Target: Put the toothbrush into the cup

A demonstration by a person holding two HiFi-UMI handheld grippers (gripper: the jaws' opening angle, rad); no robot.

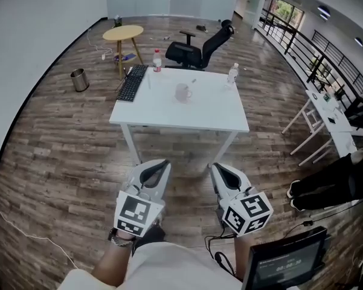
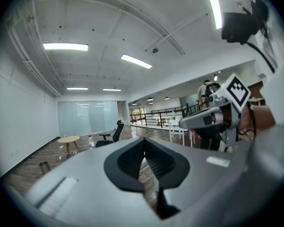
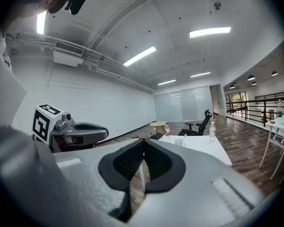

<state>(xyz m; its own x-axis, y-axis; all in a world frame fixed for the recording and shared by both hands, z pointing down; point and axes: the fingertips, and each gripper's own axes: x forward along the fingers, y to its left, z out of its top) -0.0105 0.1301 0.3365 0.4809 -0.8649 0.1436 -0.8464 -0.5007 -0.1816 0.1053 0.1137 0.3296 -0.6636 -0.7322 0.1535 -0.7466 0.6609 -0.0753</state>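
A white cup [image 1: 183, 92] stands near the middle of the white table [image 1: 211, 116], well ahead of me. Just beyond it lies a thin small object, seemingly the toothbrush [image 1: 193, 81]; it is too small to tell whether it touches the cup. The cup [image 3: 179, 142] also shows far off in the right gripper view. Both grippers are held low in front of my body, short of the table. My left gripper [image 1: 163, 163] [image 2: 142, 143] is shut on nothing. So is my right gripper [image 1: 216, 168] [image 3: 142, 143].
On the table are a black keyboard [image 1: 131, 82] at the left, a red-capped bottle [image 1: 157, 60] and a clear bottle [image 1: 232, 74]. A black office chair [image 1: 199, 48] stands behind it. A round wooden side table [image 1: 123, 34], a metal bin [image 1: 79, 80] and white desks [image 1: 326, 116] stand around.
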